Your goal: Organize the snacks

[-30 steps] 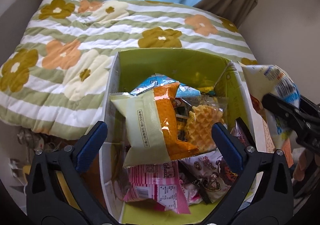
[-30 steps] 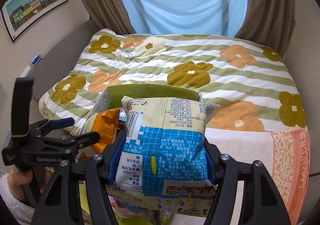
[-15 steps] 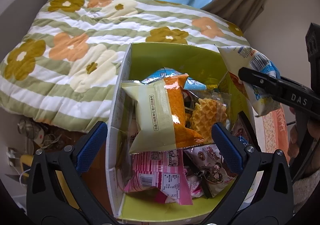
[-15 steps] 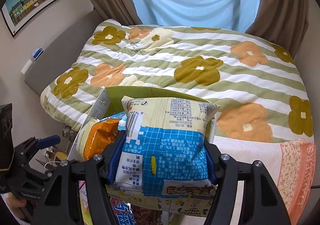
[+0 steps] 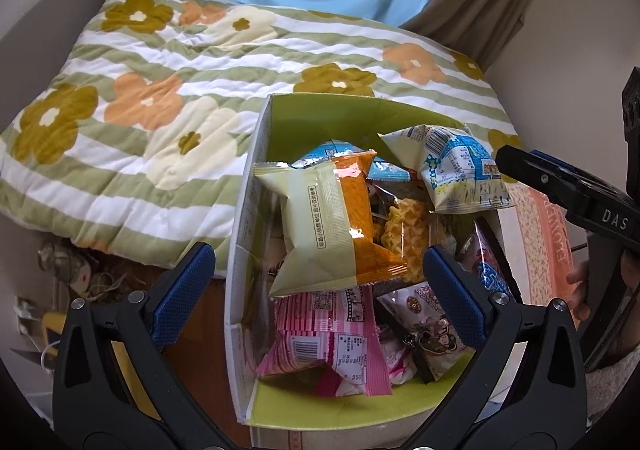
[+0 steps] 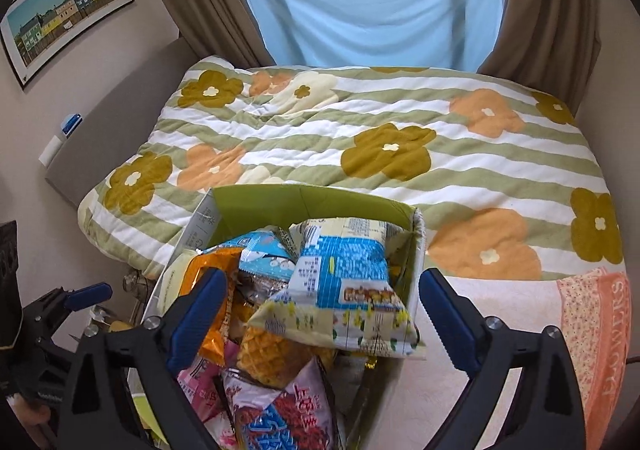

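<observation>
Green box (image 5: 256, 186) beside floral quilt (image 5: 160, 98), full of snacks; blue-and-cream packet (image 6: 340, 282) lies loose on top, seemingly against far-right wall; right gripper (image 6: 320, 306) and left gripper (image 5: 316, 286): jaws spread, empty

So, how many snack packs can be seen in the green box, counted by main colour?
orange and pale green pack: 1
light blue pack: 1
cream and blue pack: 1
clear waffle pack: 1
pink pack: 1
brown cartoon pack: 1
red and blue pack: 1
Total: 7 visible; more may be hidden underneath.
</observation>
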{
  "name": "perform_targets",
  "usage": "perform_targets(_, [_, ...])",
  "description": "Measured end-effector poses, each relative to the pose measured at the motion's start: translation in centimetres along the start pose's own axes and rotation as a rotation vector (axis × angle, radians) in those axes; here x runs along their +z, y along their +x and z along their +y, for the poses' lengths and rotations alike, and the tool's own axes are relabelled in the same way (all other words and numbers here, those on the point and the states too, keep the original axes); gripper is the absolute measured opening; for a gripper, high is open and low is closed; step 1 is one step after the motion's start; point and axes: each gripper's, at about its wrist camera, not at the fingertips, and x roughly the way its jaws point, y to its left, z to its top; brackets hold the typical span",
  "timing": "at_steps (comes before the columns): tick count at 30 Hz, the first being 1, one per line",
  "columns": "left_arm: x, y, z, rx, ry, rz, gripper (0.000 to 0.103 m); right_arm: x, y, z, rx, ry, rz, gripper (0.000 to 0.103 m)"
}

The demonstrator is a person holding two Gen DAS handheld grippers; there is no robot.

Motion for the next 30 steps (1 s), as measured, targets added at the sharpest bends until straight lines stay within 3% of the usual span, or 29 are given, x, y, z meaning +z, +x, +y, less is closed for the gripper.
perform_targets(10, [-0.8,-5.1,-1.7,-0.014,0.079,-0.092,0.103,-2.2,-6.1,1.4,-0.035,0.031,-0.107,0.096])
perform_targets(16, [-2.6,-11.2,-4.7,-0.004,0.112,-0.217,0.103,-4.4,-13.0,1.5,-0.078,0.029,-0.225,0.096])
perform_targets(23, [-7.8,-18.6,-9.1,0.017,0.109,-0.387,0.103,-8.5,-21.7,0.9,-0.130,0.022,-0.360,0.096])
perform_targets(30, [-15.1,-22.7,-12.7,0.030,0.118,-0.456,0.103,-15.0,-27.7,0.5,-0.222,-0.020,-0.405,0.096])
